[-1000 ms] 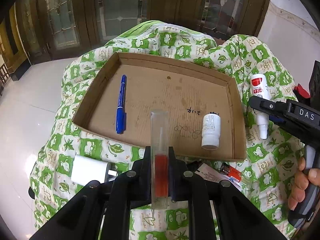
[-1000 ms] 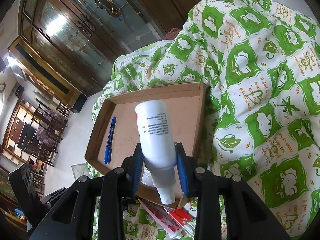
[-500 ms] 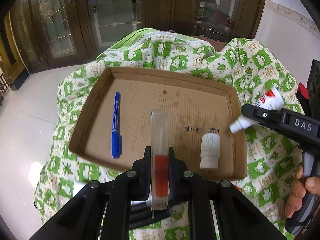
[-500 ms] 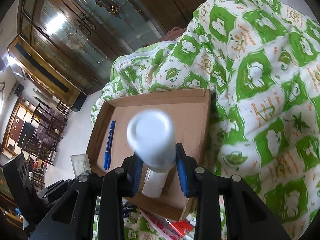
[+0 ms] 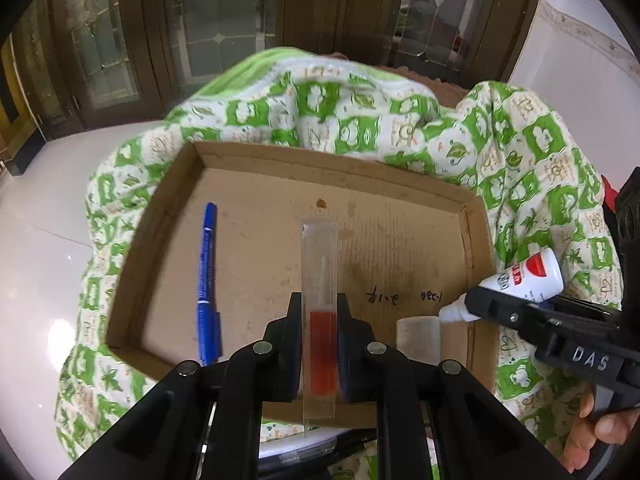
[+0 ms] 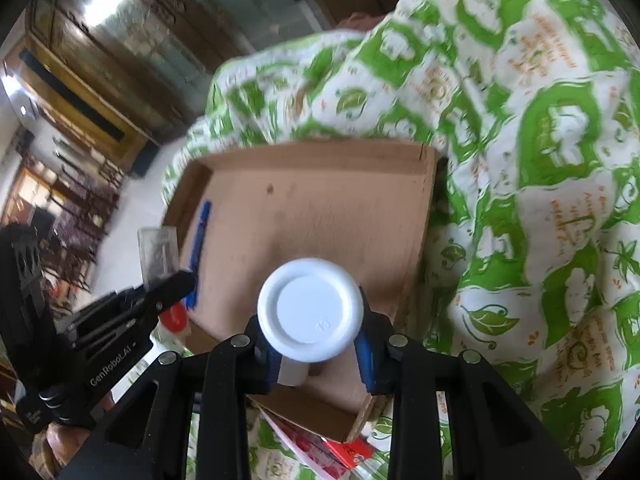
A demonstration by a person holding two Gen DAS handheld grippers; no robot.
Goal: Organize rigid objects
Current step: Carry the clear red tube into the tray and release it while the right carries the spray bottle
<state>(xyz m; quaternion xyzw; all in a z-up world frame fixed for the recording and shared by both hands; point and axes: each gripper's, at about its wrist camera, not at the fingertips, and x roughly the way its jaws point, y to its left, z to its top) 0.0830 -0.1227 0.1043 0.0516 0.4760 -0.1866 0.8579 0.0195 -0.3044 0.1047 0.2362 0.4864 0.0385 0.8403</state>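
So far we have the blue pen (image 5: 207, 280) and a small white bottle (image 5: 418, 338) lying in the cardboard tray (image 5: 320, 160). Left gripper (image 5: 319, 344) pinches the clear tube (image 5: 319, 272), right gripper (image 6: 316, 344) clamps the white spray bottle (image 6: 310, 309) over the tray's right edge; both still need placing.

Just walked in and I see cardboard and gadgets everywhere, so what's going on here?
A person is sorting small items into a shallow cardboard tray on a green-patterned cloth, a handheld gripper in each hand. The left gripper is clamped on a clear tube with red inside, held over the tray. The right gripper grips a white bottle, its nozzle pointing down over the tray's right side. A blue pen and a small white container already lie in the tray.
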